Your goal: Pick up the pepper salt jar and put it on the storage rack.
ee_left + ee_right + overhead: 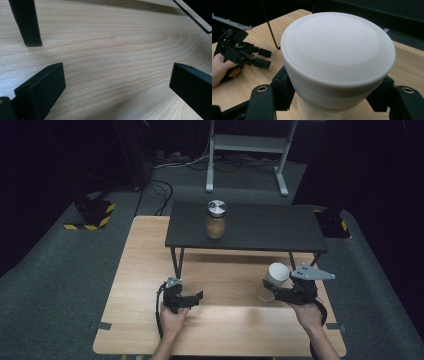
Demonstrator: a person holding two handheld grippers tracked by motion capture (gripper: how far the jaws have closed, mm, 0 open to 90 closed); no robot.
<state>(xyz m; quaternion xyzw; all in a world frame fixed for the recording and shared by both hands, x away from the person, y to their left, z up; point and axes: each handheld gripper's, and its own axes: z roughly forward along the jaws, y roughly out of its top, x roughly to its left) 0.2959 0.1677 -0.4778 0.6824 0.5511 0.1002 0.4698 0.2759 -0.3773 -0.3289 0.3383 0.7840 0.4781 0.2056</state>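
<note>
On our left, we hold the left gripper (194, 299) low over the pale wooden table (140, 285), its black jaws spread wide with only bare, fine-grained board between them; in the left gripper view a square black shelf leg (26, 22) stands on that board just ahead of the left jaw. Moving right, a low black shelf (260, 227) with a flat, matte top spans the back half of the table on thin black legs. On it, left of centre, stands an upright glass jar (216, 220) with a round, brushed metal lid, and through its clear wall we see a tan, powdery or granular filling that reaches most of the way up. Further right, in front of the shelf and near the table's right edge, we grip the white-lidded jar (274, 281) in the right gripper (276, 292), whose jaws close on its body just below the lid. In the right gripper view its lid (338, 47) is smooth, matte white plastic, round and slightly dished, with faint raised lettering that we cannot read. The body under it looks pale and cylindrical; what it holds we cannot tell.
</note>
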